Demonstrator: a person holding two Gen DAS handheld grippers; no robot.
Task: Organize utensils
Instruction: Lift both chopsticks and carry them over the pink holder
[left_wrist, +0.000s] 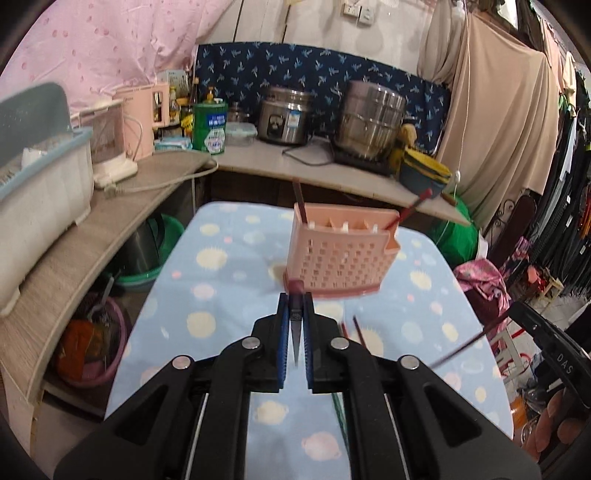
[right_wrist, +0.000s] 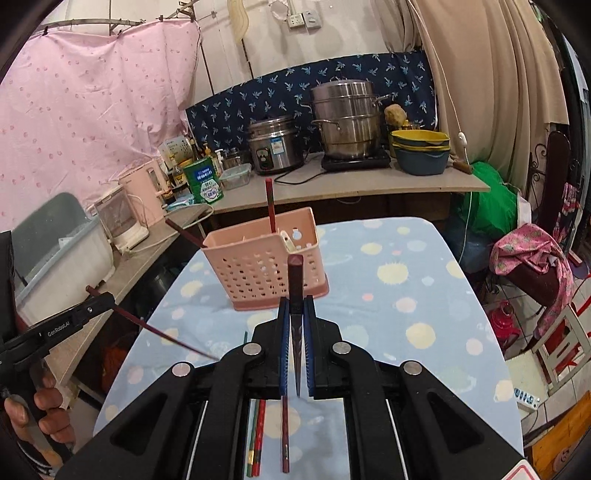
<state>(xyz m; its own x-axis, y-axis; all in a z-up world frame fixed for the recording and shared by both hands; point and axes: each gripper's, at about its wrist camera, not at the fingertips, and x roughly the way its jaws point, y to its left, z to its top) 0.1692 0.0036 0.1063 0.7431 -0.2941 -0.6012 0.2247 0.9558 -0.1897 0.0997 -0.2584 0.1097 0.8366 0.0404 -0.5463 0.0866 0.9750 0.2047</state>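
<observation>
Black hand-held grippers, left (left_wrist: 296, 306) lettered "GenRobot.AI", right (right_wrist: 296, 306) "DAS", each clamp a chopstick (right_wrist: 295, 280).

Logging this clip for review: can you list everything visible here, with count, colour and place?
Utensil basket: one, pink, perforated, on the table.
Chopsticks in basket: two, dark red, one upright, one leaning out at the other end.
Held chopsticks: two, dark red, one per gripper.
Loose chopsticks: at least three, red and green, on the table below the right gripper.
Table: one, light blue spotted cloth.
Rice cooker: one, steel, back counter.
Steamer pot: one, steel, back counter.
Basins: stacked, yellow and blue, counter's right end.
Left gripper: black, shut on a chopstick.
Right gripper: black, shut on a chopstick.
</observation>
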